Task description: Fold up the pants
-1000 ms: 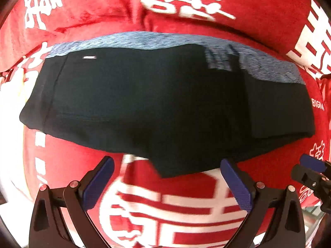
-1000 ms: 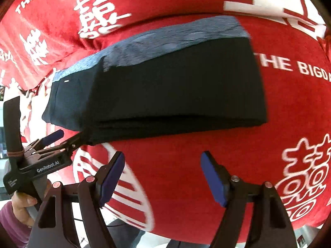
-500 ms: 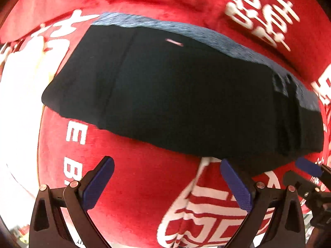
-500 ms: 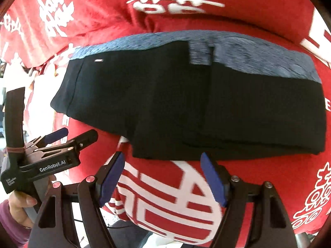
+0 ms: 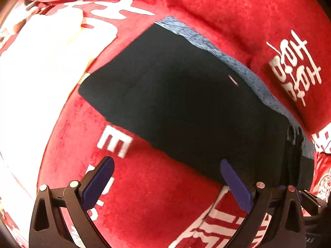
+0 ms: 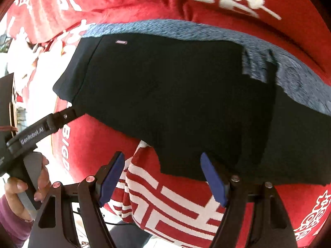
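Red plush cloth [image 5: 157,202] with white lettering covers the surface. Left gripper [image 5: 167,177]: jaws released, nothing between them, blue pads above bare red cloth, the right pad at the near edge of the pants [image 5: 186,107]. Right gripper [image 6: 162,175]: jaws spread, empty, at the pants' near hem. Pants lie folded flat, black, grey-blue waistband [image 6: 186,31] on the far side. A hand [image 6: 24,188] grips the left tool's handle.
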{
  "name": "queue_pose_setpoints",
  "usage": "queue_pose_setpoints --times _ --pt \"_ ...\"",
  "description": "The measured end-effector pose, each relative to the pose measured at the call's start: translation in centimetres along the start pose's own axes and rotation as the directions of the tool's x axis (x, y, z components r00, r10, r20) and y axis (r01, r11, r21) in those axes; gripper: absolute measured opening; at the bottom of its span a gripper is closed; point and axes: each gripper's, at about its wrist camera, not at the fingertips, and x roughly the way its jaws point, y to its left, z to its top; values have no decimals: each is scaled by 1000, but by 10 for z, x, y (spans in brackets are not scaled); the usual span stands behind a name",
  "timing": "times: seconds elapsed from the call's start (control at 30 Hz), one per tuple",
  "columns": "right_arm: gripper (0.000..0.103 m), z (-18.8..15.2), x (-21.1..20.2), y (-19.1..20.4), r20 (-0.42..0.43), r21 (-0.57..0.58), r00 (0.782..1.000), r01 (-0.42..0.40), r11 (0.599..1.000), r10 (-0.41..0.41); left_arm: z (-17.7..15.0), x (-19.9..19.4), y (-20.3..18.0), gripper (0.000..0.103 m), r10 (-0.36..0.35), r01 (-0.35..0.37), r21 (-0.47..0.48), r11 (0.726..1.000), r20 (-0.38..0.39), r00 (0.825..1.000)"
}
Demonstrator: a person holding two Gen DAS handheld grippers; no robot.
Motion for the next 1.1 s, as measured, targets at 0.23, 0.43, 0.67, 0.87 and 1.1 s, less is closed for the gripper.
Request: queue_pose_setpoints --times 0.23,0.43,0.67,0.87,1.1 --pt "79 4 6 6 -15 -21 1000 -3 1000 3 20 -2 38 103 -114 120 -84 989 66 991" --pt "79 5 9 6 -22 -23 1000 -15 1000 14 25 6 48 103 -195 205 -148 968 79 978" --pt "79 7 14 12 -31 -29 999 -18 999 17 23 12 50 103 -340 348 -196 917 75 937" --pt "79 7 16 16 -34 -33 999 -20 999 19 31 19 51 103 -382 400 -212 892 119 916" --pt "79 8 16 18 -24 -33 999 -29 999 28 38 7 59 103 -444 478 -253 841 181 878"
